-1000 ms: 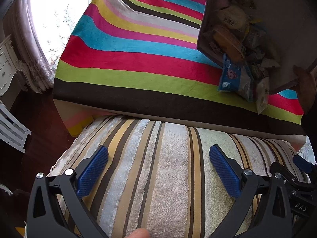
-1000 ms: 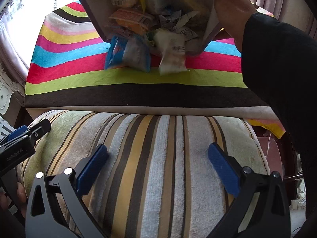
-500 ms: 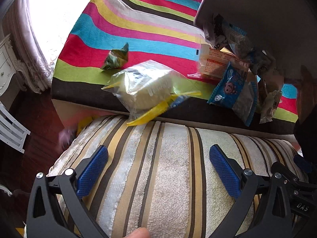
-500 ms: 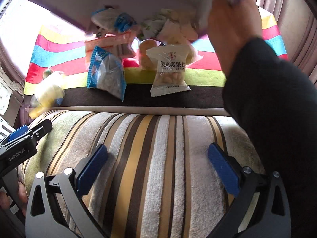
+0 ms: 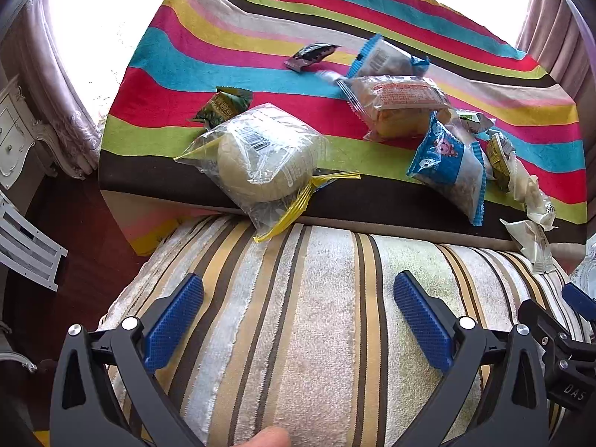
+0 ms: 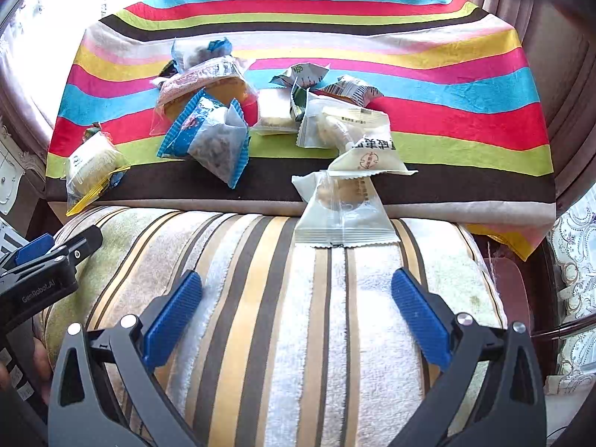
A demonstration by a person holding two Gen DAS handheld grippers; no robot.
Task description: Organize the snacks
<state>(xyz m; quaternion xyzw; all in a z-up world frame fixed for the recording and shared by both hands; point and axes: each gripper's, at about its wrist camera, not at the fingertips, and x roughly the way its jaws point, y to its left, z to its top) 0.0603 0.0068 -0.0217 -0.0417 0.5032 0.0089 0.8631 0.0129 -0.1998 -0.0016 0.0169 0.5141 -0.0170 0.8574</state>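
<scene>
Several snack packets lie scattered on the rainbow-striped cloth (image 5: 260,18) (image 6: 447,119). A clear bag with a pale round bun (image 5: 260,156) (image 6: 91,165) hangs over the near edge at left. A blue packet (image 5: 452,165) (image 6: 210,138), an orange-labelled bread bag (image 5: 398,102) (image 6: 201,82) and white packets (image 6: 344,208) (image 5: 530,240) lie to the right. My left gripper (image 5: 298,320) and right gripper (image 6: 296,314) both stand open over the striped towel, short of the snacks, with nothing between their fingers.
A beige and brown striped towel (image 5: 316,335) (image 6: 298,316) covers the cushion under both grippers. Small green wrappers (image 5: 223,106) and a dark one (image 5: 311,54) lie farther back. Curtains (image 6: 566,74), a white cabinet (image 5: 15,141) and dark floor (image 5: 85,253) surround the table.
The tilted box and the person's hand have left both views. The snacks that fell from it have come to rest on the cloth. Both grippers have stayed put.
</scene>
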